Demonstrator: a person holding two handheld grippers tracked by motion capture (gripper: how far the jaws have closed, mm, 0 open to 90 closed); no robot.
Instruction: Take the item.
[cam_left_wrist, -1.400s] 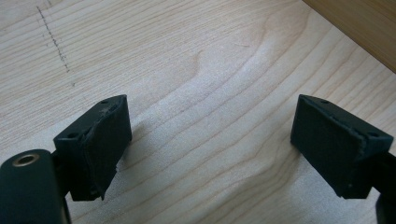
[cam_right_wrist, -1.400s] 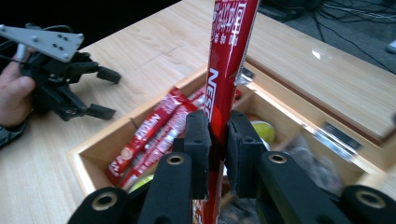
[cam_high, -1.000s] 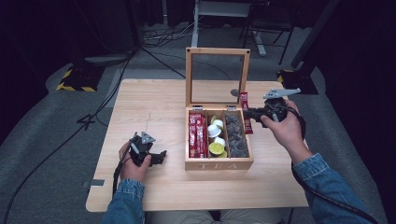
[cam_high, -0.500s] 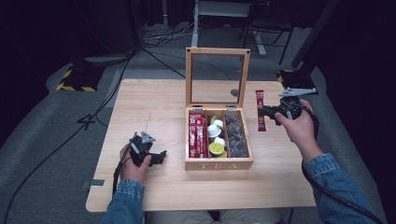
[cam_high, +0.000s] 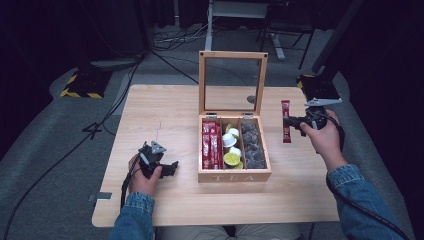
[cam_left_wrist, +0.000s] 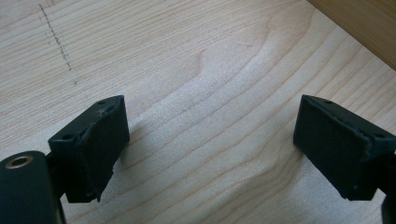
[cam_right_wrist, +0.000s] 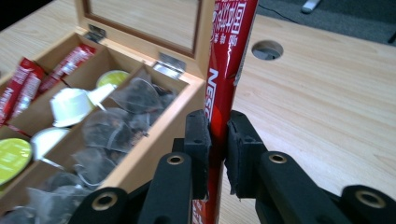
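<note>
To the right of the open wooden tea box with its glass lid (cam_high: 234, 172), we are holding a long red instant-coffee stick sachet (cam_high: 285, 121) upright in the right gripper (cam_high: 292, 121), its jaws pinched tight on the sachet's middle. The left gripper (cam_high: 170, 167) is resting on the pale wooden table (cam_high: 165, 112), jaws spread wide and empty. We are judging a set-down: lowering gently, laying the sachet flat on bare tabletop, then releasing should serve best.

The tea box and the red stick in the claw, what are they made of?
The tea box looks like pale wood with visible grain; its open lid has a clear pane, glass or plastic. The red stick, shut in the right claw, looks like glossy printed foil or plastic.
</note>
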